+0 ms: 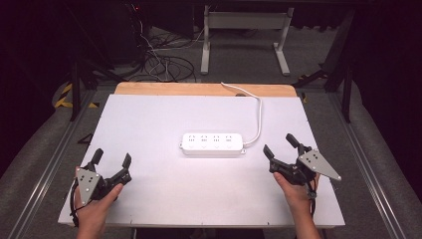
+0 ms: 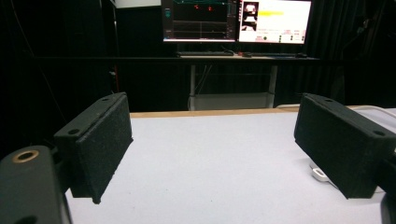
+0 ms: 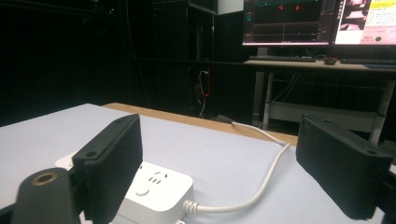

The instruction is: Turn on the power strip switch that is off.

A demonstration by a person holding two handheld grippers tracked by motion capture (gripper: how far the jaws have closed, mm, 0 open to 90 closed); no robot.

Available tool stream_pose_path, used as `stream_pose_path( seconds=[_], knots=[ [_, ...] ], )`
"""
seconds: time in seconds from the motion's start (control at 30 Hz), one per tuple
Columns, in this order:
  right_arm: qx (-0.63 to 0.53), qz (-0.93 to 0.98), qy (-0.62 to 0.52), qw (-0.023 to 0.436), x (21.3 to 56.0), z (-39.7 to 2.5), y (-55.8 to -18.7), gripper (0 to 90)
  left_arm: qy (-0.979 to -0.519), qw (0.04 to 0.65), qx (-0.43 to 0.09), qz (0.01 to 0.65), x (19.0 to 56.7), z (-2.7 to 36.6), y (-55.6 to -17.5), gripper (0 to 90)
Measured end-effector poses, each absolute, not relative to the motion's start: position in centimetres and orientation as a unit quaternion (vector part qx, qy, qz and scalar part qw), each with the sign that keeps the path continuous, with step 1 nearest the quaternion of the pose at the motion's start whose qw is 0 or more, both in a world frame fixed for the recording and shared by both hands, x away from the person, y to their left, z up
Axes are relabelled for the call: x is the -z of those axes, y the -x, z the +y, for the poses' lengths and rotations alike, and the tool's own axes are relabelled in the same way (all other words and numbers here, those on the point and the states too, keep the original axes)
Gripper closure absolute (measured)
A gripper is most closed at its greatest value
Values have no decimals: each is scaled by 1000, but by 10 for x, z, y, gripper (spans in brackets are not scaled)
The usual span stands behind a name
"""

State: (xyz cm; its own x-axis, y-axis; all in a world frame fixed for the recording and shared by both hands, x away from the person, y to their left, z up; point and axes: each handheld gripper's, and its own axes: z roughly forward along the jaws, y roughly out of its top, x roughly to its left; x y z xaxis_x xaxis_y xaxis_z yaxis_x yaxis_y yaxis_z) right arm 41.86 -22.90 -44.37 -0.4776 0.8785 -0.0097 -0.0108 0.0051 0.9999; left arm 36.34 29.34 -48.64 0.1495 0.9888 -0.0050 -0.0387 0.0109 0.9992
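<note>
White power strip (image 1: 212,144) lies at the table's (image 1: 149,199) centre, cord (image 1: 258,117) trailing toward 12 o'clock. Left gripper (image 1: 112,159) at 8 o'clock and right gripper (image 1: 281,146) at 4 o'clock, fingers spread, holding nothing.

1. A table (image 1: 149,124) with a white top stands in front, with a bare wooden strip (image 1: 199,89) along its far edge.
2. A white power strip (image 1: 212,144) lies flat near the middle.
3. Its white cord (image 1: 258,119) curves away over the far edge.
</note>
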Motion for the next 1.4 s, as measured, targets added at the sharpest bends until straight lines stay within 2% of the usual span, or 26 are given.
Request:
stream_pose_path(
  seconds=[0.3,0.63,1.4],
  knots=[
    [-612,590,-362,382,446,-236,-417,136,-523,548,-470,453,486,294,-364,115],
    [-597,594,-369,393,449,-237,-419,155,-523,548,-468,454,487,293,-364,114],
    [-597,593,-370,393,449,-236,-418,169,-520,549,-471,454,486,295,-362,113]
  ],
)
